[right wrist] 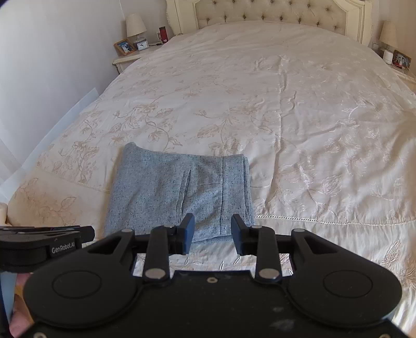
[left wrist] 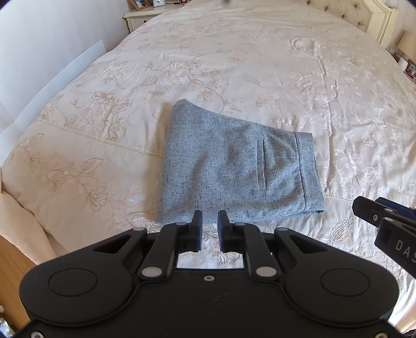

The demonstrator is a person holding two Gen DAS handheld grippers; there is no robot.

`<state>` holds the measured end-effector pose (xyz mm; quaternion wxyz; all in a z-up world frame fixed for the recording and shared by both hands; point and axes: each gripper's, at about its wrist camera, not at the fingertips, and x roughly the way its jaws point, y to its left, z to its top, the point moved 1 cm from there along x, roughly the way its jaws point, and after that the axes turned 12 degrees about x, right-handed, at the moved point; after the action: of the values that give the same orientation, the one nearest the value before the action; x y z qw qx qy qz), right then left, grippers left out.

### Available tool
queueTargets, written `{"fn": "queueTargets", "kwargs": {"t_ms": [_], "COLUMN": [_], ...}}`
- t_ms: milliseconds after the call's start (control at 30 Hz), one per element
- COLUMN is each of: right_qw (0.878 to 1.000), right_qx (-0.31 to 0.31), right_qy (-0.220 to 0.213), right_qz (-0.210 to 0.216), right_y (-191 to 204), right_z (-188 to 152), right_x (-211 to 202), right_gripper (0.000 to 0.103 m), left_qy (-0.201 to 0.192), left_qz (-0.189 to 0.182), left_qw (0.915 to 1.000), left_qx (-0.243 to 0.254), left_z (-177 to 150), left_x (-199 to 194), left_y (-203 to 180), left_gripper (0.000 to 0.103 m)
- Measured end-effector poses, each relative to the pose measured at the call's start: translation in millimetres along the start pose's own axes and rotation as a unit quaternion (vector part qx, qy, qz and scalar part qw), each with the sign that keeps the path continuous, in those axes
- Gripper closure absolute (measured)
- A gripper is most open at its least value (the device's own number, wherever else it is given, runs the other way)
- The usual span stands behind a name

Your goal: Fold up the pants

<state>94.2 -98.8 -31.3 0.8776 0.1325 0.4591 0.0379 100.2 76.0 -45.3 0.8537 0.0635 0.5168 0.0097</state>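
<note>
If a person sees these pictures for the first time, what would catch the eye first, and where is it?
The eye falls first on the grey speckled pants, folded into a compact bundle near the foot of the bed, on the cream floral bedspread. Next come the two black grippers in the foreground: the left gripper and the right gripper, both empty, just short of the bundle's near edge. Far behind stands the tufted headboard.

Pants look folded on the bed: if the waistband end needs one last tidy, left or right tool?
Right, probably. The right tool is open, nothing between its fingers, and sits just short of the waistband end of the pants. The left tool is narrower and faces their other half.
</note>
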Motion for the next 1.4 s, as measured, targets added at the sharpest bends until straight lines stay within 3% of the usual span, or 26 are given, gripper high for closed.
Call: {"fn": "queueTargets", "kwargs": {"t_ms": [1400], "right_qw": [1.000], "right_qx": [0.001], "right_qy": [0.000], "right_qz": [0.013], "right_y": [9], "right_z": [-5], "right_x": [-3], "right_gripper": [0.068], "left_qy": [0.002], "left_qz": [0.016], "left_qw": [0.9998], "left_qx": [0.014], "left_z": [-3], "left_x": [-8], "left_y": [-14], "left_gripper": [0.082]}}
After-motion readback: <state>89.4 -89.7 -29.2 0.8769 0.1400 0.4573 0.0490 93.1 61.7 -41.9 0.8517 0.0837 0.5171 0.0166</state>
